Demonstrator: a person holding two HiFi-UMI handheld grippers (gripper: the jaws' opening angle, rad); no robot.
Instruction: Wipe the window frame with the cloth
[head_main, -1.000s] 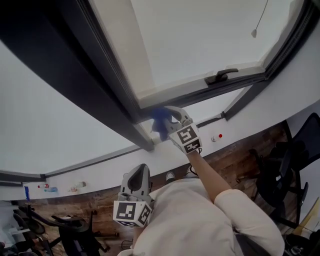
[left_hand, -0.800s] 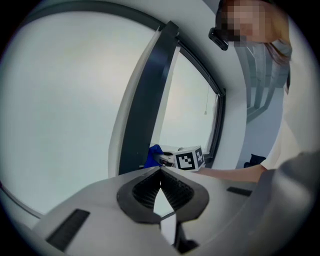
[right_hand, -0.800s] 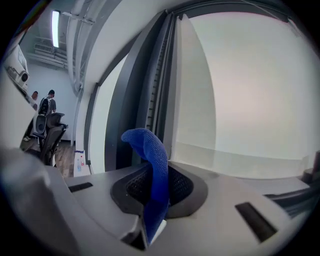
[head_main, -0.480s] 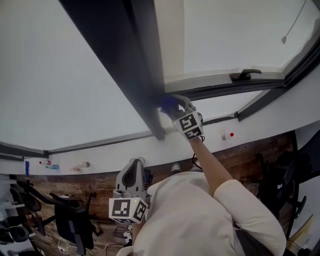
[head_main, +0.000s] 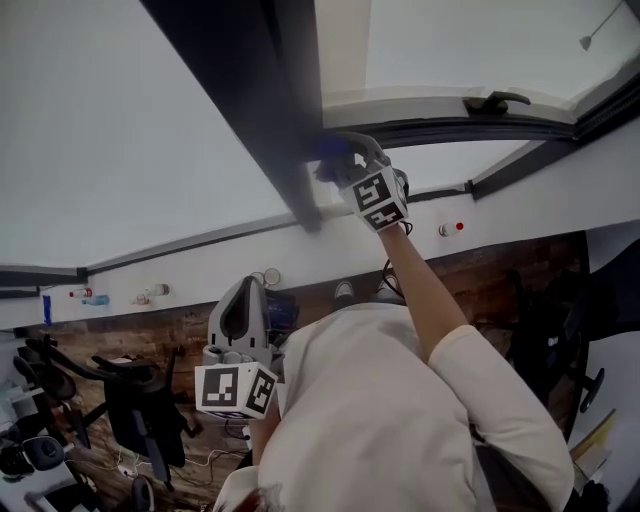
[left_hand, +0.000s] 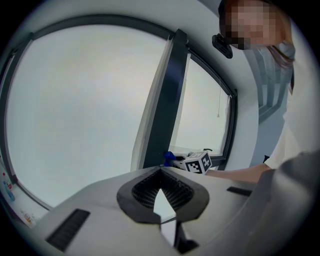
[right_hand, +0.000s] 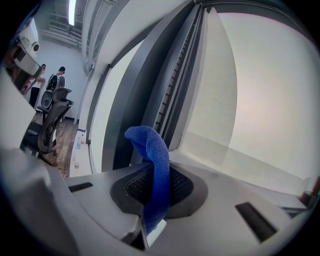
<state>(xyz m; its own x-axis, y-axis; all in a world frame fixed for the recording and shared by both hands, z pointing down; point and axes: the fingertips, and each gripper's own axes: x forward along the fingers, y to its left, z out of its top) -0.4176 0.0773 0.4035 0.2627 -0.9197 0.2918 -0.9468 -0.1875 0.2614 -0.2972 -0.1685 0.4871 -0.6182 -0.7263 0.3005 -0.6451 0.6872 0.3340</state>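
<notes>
Right tongs tight on one blue cloth at the window frame; left tongs closed, empty.

Bright, overexposed daylight through the panes silhouettes the frame; both gripper views show fisheye curvature and dark corners; cloth perhaps motion-blurred.

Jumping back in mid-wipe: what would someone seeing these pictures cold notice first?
First, the bright blue cloth, pinched in the right tool and held up at the foot of the dark window frame post, in the corner by the sill. Next, the left tool, low beside the person's body, jaws together on nothing, away from the window.
</notes>
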